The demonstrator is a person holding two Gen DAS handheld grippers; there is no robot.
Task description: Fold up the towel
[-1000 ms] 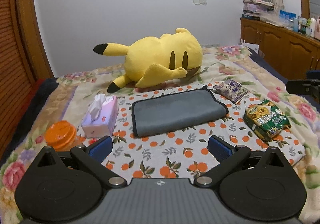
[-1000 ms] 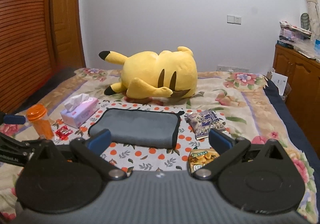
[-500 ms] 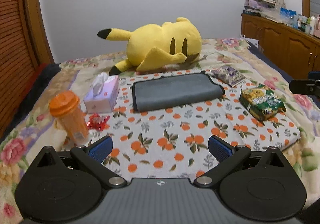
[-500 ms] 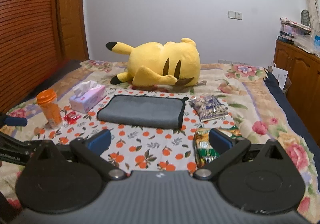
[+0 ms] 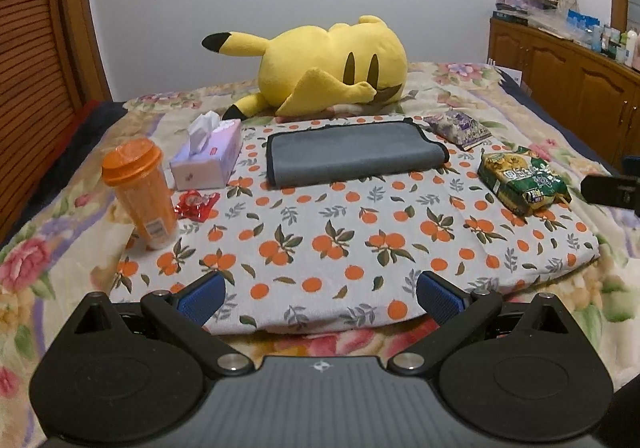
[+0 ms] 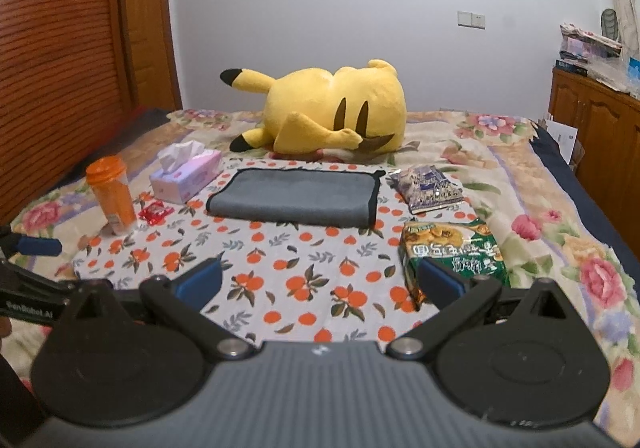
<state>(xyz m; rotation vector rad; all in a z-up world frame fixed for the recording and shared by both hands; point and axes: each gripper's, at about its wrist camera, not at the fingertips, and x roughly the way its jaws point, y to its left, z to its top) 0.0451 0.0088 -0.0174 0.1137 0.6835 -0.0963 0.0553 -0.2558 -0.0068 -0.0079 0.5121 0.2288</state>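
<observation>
A grey towel (image 5: 352,152) with black trim lies folded into a flat rectangle on the orange-print cloth (image 5: 360,240), at its far side; it also shows in the right wrist view (image 6: 296,198). My left gripper (image 5: 320,298) is open and empty, low over the near edge of the cloth, well short of the towel. My right gripper (image 6: 320,280) is open and empty too, over the cloth's near right part, close to the green snack bag (image 6: 452,252). Both grippers are apart from the towel.
A yellow plush toy (image 5: 332,68) lies behind the towel. A tissue box (image 5: 208,158), an orange bottle (image 5: 140,188) and a red wrapper (image 5: 196,204) stand left of it. A purple packet (image 5: 460,128) and the green snack bag (image 5: 520,180) lie right. Wooden cabinets (image 5: 580,88) line the right wall.
Both grippers have drawn back from the towel toward the near edge of the bed. The towel has stayed folded and still. More of the cloth and the orange bottle have come into view.
</observation>
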